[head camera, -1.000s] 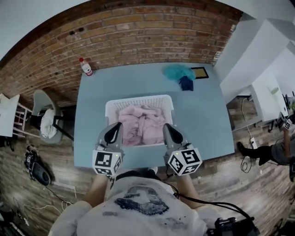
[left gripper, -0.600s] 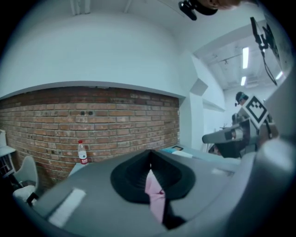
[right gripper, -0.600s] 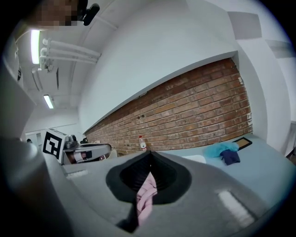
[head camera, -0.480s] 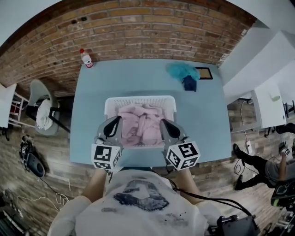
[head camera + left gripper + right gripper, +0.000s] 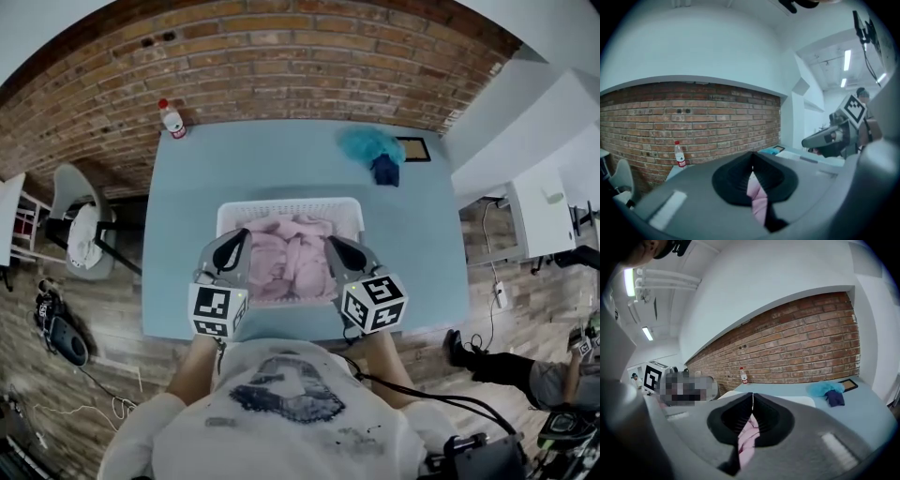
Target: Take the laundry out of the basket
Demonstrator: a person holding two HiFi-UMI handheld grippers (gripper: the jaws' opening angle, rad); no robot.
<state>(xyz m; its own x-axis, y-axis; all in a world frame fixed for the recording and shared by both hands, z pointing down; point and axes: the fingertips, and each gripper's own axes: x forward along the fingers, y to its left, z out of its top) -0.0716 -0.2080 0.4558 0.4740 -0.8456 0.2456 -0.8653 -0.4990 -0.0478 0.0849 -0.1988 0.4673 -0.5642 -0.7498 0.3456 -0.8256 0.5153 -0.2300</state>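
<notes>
Pink laundry (image 5: 292, 262) fills the white basket (image 5: 291, 203) on the blue table (image 5: 187, 206), at two o'clock from the left gripper (image 5: 239, 235) and ten o'clock from the right gripper (image 5: 331, 243). Both pairs of jaws are closed, tip to tip.

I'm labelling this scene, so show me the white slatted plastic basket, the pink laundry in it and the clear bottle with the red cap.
White slatted plastic basket (image 5: 291, 203): head view, far rim.
Pink laundry (image 5: 292, 262): head view, middle of the pile.
Clear red-capped bottle (image 5: 172, 123): head view, its body.
</notes>
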